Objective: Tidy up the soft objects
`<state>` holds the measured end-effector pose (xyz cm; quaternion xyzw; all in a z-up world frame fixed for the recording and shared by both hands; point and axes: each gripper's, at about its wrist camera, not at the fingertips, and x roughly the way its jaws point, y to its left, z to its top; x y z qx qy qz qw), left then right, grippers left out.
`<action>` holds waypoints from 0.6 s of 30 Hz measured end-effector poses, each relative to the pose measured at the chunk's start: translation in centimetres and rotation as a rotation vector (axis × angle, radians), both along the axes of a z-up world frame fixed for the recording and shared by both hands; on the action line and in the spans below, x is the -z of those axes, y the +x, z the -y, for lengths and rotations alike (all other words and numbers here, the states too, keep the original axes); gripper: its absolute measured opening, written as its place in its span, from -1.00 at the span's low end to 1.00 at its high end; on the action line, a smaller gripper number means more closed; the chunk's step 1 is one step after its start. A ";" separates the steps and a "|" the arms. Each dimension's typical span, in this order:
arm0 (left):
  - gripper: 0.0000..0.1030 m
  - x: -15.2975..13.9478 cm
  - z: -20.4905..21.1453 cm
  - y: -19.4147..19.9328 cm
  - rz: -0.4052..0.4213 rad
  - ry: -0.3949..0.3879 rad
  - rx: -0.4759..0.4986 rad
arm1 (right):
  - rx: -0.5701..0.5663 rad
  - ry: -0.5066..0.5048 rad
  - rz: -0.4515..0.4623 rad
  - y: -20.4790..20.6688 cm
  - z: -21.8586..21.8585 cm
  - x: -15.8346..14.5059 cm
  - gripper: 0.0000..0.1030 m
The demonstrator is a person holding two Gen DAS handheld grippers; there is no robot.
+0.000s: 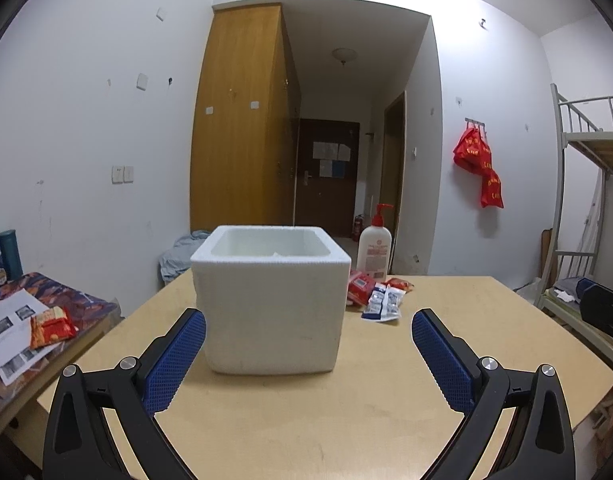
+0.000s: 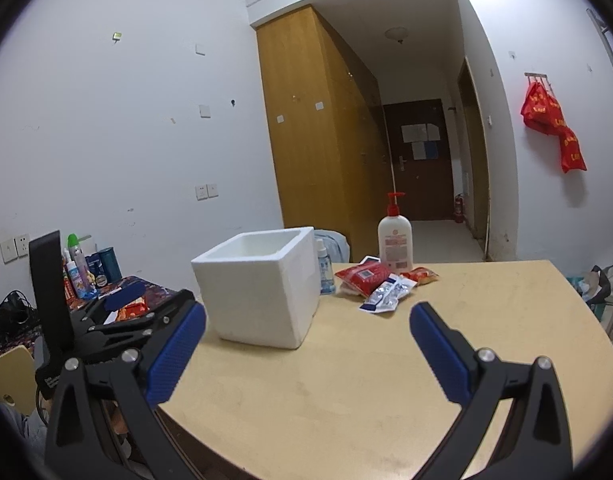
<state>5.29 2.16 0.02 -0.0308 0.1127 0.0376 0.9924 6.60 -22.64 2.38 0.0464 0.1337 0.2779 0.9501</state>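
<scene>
Soft packets: a small heap on the table, near its far edge, just to the right of the foam box. At least three separable kinds: one red packet with a white label patch, one white-and-blue blister-style packet lying at the front of the heap and partly over the red one, one orange-red packet at the far right of the heap. Exact count underneath cannot be told. All lie flat, crinkled, overlapping and touching one another. In the left wrist view the same heap shows beyond the box's right side.

Containers: one white foam box, open-topped, thick-walled, upright, standing mid-table toward the far edge. Inner walls show white; the bottom is hidden, so contents cannot be told.

Bottles: one white pump bottle with a red pump, upright at the far edge, directly behind the heap. One small clear bottle with a blue label, upright behind the box's right rear corner.

Left gripper: jaws spread wide, nothing between them, held above the near table facing the box's front wall. Right gripper: jaws likewise spread wide and empty, above the near table, pointed between box and heap.

Off the table: a side surface to the left carries one orange snack packet on printed sheets.
</scene>
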 end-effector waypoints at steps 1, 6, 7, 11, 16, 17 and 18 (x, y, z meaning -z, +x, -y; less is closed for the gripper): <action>1.00 0.2 0.0 -0.3 0.001 -0.005 0.000 | 0.003 -0.001 0.003 -0.3 0.1 0.2 1.00; 1.00 1.0 -0.1 -1.4 -0.005 -0.001 0.003 | -0.002 -0.004 0.007 -1.9 0.3 1.4 1.00; 1.00 1.2 0.0 -1.7 -0.006 -0.001 0.004 | -0.003 -0.005 0.008 -2.2 0.3 1.8 1.00; 1.00 1.7 0.1 -2.6 -0.002 0.002 0.009 | -0.006 -0.003 0.005 -3.0 0.1 2.7 1.00; 1.00 2.0 -0.2 -4.1 0.012 -0.004 0.015 | 0.003 -0.010 0.015 -3.9 -0.2 3.4 1.00; 1.00 2.1 -0.2 -4.5 0.014 -0.005 0.016 | 0.008 -0.012 0.020 -4.1 -0.2 3.5 1.00; 1.00 2.2 -0.3 -4.7 0.016 -0.007 0.016 | 0.008 -0.010 0.021 -4.3 -0.3 3.6 1.00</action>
